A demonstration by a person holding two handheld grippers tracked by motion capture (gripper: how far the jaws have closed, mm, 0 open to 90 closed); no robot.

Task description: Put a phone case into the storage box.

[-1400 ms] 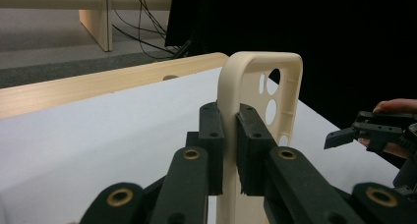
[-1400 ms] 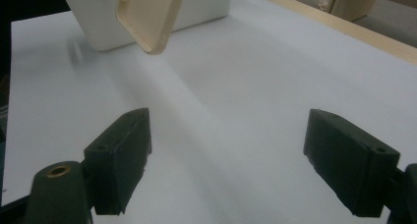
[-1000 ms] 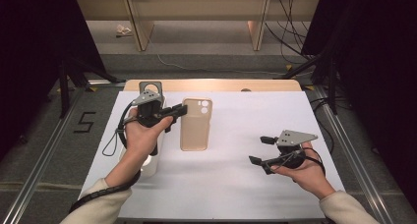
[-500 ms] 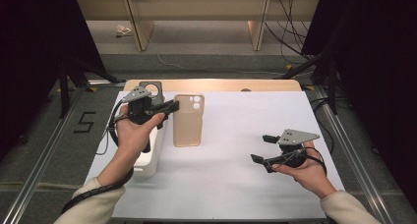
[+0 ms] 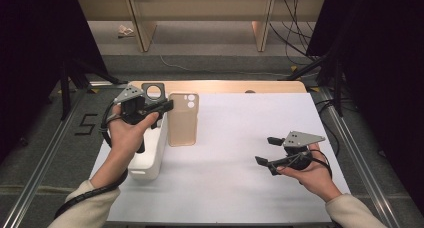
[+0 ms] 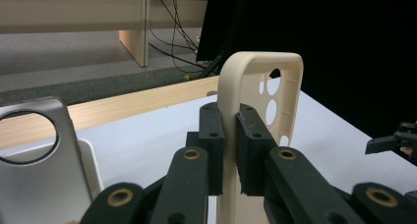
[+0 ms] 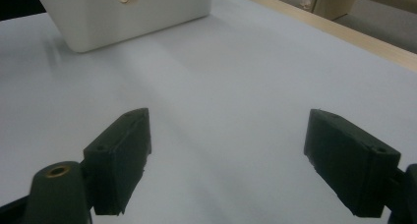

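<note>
Phone case (image 6: 260,86) in raised left claw (image 6: 228,150)

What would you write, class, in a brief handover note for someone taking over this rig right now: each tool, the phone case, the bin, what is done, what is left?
Left tool: shut on the side wall of the beige phone case, holding it off the white table.
Right tool: open, holding nothing, hovering over the table's right part.
White bin: at the table's left, beside the case; a grey case stands at its far end.
Done: case gripped and lifted.
Left: probably to set it in the bin, then release.
</note>
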